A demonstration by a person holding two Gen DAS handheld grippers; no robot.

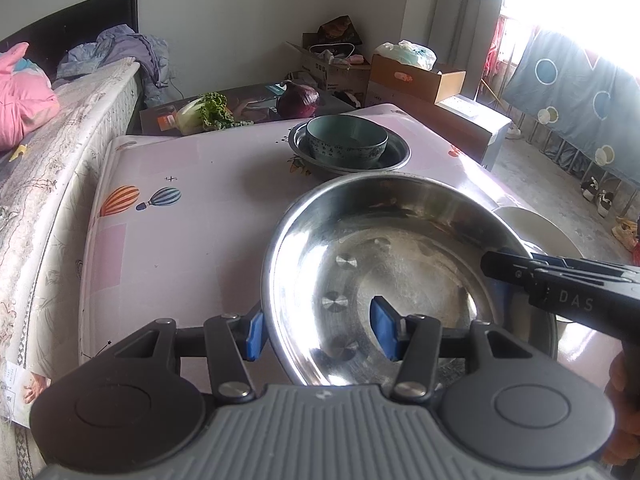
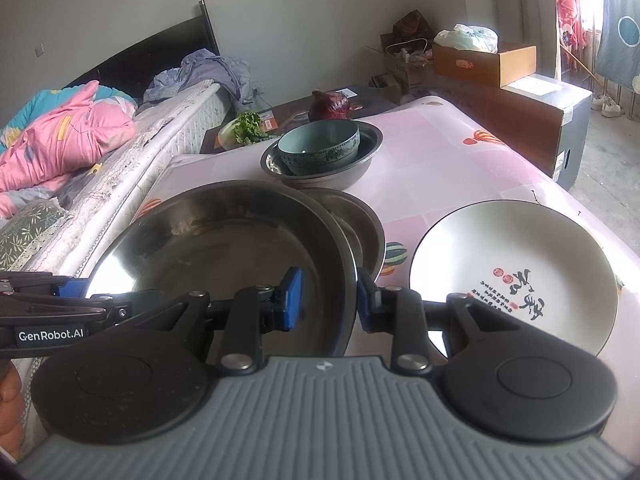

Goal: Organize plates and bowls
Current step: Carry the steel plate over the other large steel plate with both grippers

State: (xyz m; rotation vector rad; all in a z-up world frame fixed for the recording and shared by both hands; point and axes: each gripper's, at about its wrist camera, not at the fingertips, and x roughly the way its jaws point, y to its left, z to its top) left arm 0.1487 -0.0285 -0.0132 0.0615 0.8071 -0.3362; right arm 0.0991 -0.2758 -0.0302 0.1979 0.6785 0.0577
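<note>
A: Both grippers are clamping the same big steel basin (image 1: 400, 280). The left gripper (image 1: 320, 336) is pinching its near left rim, one blue pad outside the wall and one inside. The right gripper (image 2: 329, 300) is pinching the right rim the same way, inner pad on the bowl side, outer pad beyond the edge.

B: And where is the basin sitting?

A: It is hanging over the near part of the pink table (image 1: 192, 168), apparently lifted, just above a second steel dish (image 2: 360, 224) that is peeking out behind it. Farther along, a teal bowl (image 2: 320, 148) is resting inside another steel basin (image 2: 360, 160). A white plate (image 2: 512, 264) is lying to the right, near the edge.

B: How is it going to handle?

A: I'd judge it thin, stiff and light, but slick. Polished metal is giving the pads little bite, so the rolled rim is the sensible hold, on opposite sides as now. The plate and teal bowl look ceramic, so they are likely the breakable ones.

B: Any writing?

A: "GenRobot.AI" is showing on the left gripper's side in the right wrist view, "DAS" on the right gripper's arm in the left wrist view. The plate is carrying black brush calligraphy with small red seals; I cannot read it.
</note>
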